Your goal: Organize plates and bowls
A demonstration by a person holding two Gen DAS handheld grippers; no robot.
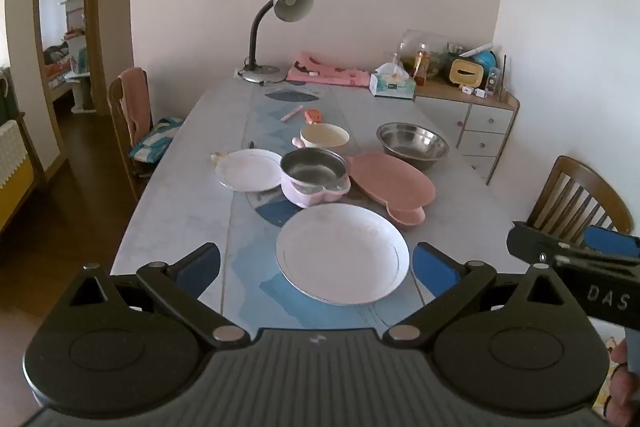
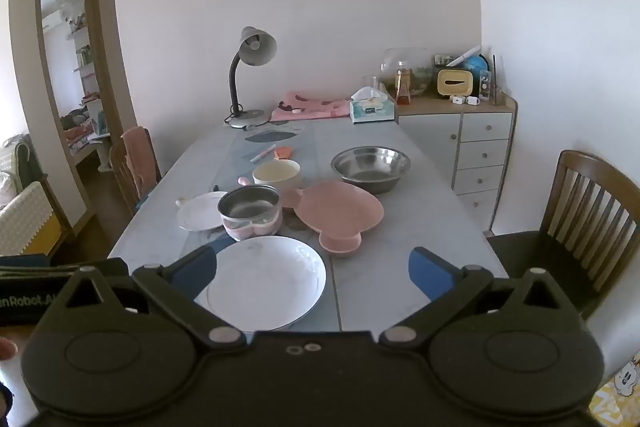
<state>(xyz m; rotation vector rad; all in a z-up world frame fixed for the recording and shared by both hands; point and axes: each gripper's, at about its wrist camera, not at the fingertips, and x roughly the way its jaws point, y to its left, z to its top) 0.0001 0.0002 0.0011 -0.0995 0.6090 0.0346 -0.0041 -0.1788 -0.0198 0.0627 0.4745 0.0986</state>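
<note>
A large white plate [image 1: 342,254] [image 2: 266,283] lies at the table's near edge. Behind it stand a pink-cased steel bowl [image 1: 314,177] [image 2: 250,211], a small white plate [image 1: 249,169] [image 2: 198,211] to its left, a pink mouse-shaped plate [image 1: 394,187] [image 2: 340,213] to its right, a cream bowl [image 1: 324,137] [image 2: 277,173] and a big steel bowl [image 1: 412,145] [image 2: 371,169] farther back. My left gripper [image 1: 316,267] is open above the near edge, the large plate showing between its fingers. My right gripper [image 2: 314,269] is open too, nothing held.
A grey desk lamp [image 1: 276,27], a pink cloth [image 1: 328,73] and a tissue box [image 1: 392,85] sit at the table's far end. Wooden chairs [image 1: 130,123] [image 2: 580,227] stand on both sides. A drawer cabinet [image 2: 472,155] fills the right corner. A pen [image 1: 292,113] lies mid-table.
</note>
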